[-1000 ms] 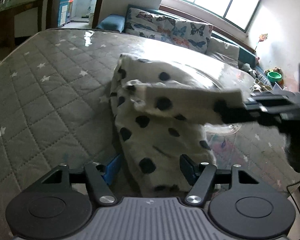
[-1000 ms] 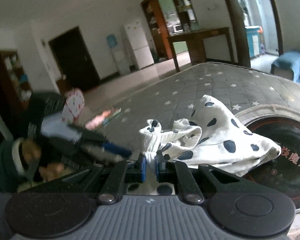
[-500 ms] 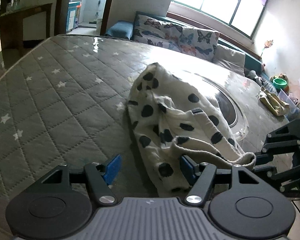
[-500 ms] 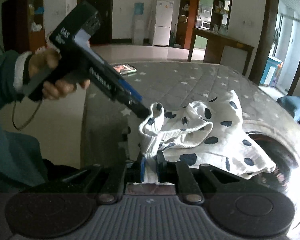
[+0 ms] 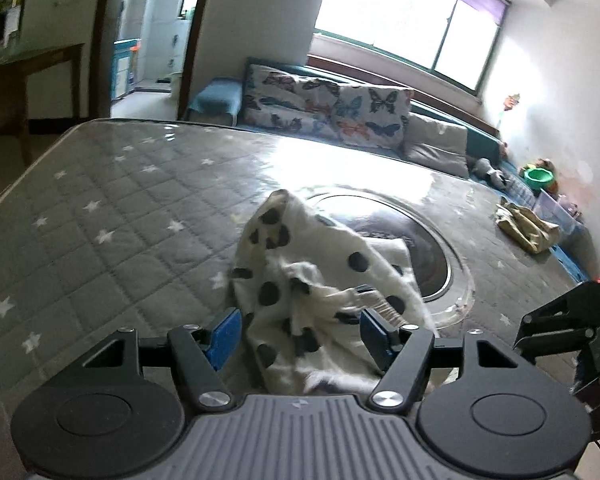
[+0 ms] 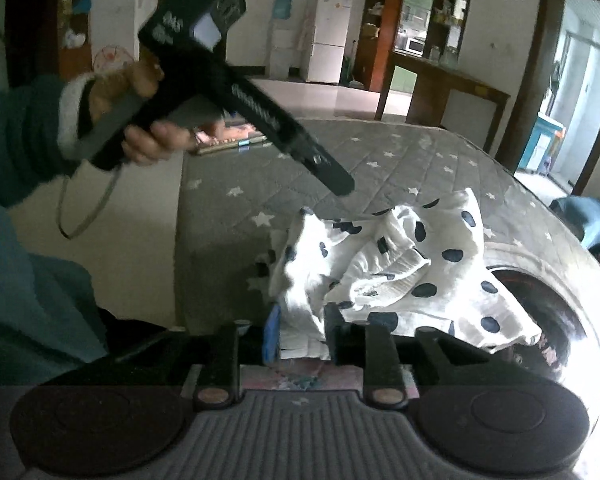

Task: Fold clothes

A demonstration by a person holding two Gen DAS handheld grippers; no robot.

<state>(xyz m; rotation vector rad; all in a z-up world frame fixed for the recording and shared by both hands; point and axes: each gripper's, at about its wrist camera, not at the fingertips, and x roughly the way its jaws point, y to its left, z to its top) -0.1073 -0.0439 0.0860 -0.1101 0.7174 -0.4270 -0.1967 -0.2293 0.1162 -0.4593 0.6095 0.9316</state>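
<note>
Between the right gripper's [image 6: 300, 334] fingers lies a bunched fold of the spotted cloth [image 6: 400, 276], but the jaws have just been opening: half a second ago they were pinched tight on that fold, and now they stand narrowly apart with the fabric loose in the gap, not visibly pressed by either blue pad. That reads as a release, so the edge this hand carried across is being laid down on the rest of the garment. Beyond the fingertips the cloth spreads in a crumpled heap over the quilted mat [image 6: 380, 168], its far edge draped onto the dark round disc [image 6: 540, 300] to the right of the fingers. Up and to the left of the fingertips the left gripper [image 6: 340, 184] hangs in the air above the cloth, held by a hand [image 6: 148, 140] in a green sleeve. From its own camera the left gripper [image 5: 300, 330] has its jaws wide with nothing clamped; the cloth [image 5: 300, 280] sits just ahead of and between its fingers, lower than them, and it has drawn back and up from the heap compared with a second ago. The garment is doubled over but still rumpled, so I judge that the fold is only roughly made and needs smoothing or a second fold. A yellow cloth [image 5: 528, 228] lies well apart, far right of the left fingers.
</note>
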